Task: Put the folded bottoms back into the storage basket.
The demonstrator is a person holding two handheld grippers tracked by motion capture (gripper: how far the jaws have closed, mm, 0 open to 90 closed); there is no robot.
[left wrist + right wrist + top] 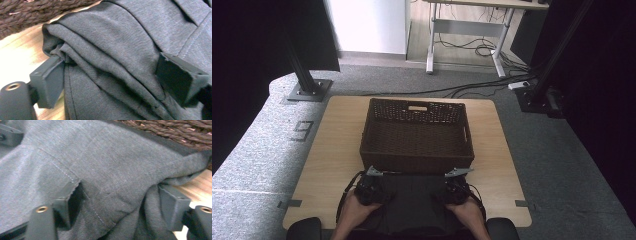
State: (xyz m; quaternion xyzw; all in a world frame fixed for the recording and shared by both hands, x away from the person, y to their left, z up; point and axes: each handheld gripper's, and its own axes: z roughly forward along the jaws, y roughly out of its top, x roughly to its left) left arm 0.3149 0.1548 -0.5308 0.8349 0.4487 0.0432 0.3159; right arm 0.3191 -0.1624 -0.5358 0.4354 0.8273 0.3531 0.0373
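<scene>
A dark grey garment (413, 202) lies on the wooden table (332, 150) at its near edge, just in front of a brown wicker basket (367, 131). My left gripper (371, 181) sits at the garment's far left corner and my right gripper (455, 182) at its far right corner. In the left gripper view the gripper (115, 75) has its jaws wide apart, with bunched folds of the garment (117, 45) between them. The right gripper (120, 205) likewise stands wide open around a rumpled, stitched edge of the garment (105, 162).
The basket's woven wall (30, 11) (175, 130) stands right behind both grippers. Bare table runs along both sides of the basket. Beyond the table are grey carpet, black frame posts (302, 70), floor cables (472, 87) and a desk leg (430, 45).
</scene>
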